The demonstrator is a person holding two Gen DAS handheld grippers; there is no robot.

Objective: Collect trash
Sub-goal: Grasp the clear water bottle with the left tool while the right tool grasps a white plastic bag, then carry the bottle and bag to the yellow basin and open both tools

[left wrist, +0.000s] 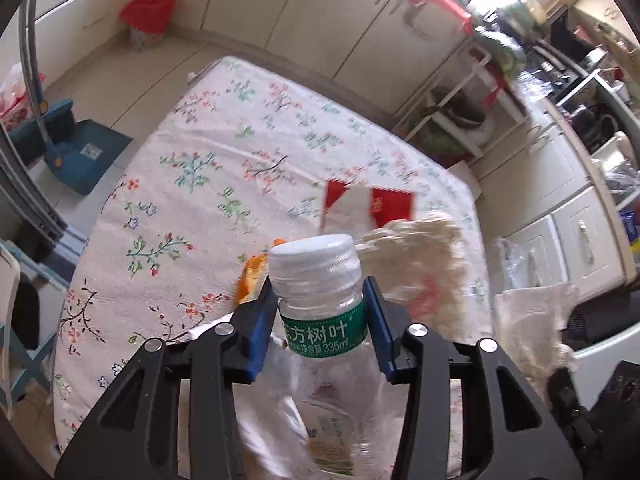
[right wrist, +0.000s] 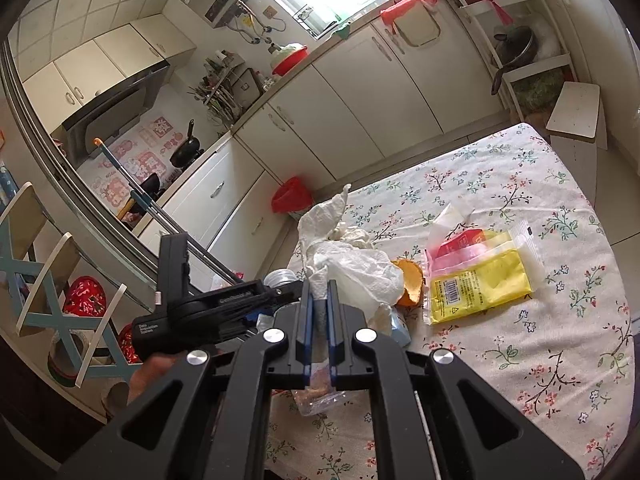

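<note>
Over floral tablecloth point(left wrist: 192, 184): left gripper point(left wrist: 322, 312) pinched tea bottle point(left wrist: 320, 304) near its shoulder, needing firm squeeze; right gripper point(right wrist: 318, 300) clamped crumpled tissue point(right wrist: 352, 276).

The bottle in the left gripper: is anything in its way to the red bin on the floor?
Nothing visible blocks it. The left gripper is closed on the bottle at its neck. Toward the red bin lie only bare tablecloth and open floor. The tissue and red packet are off to the side.

Clear white-capped bottle point(left wrist: 320, 300) upright beside crumpled tissue point(right wrist: 352, 268).
</note>
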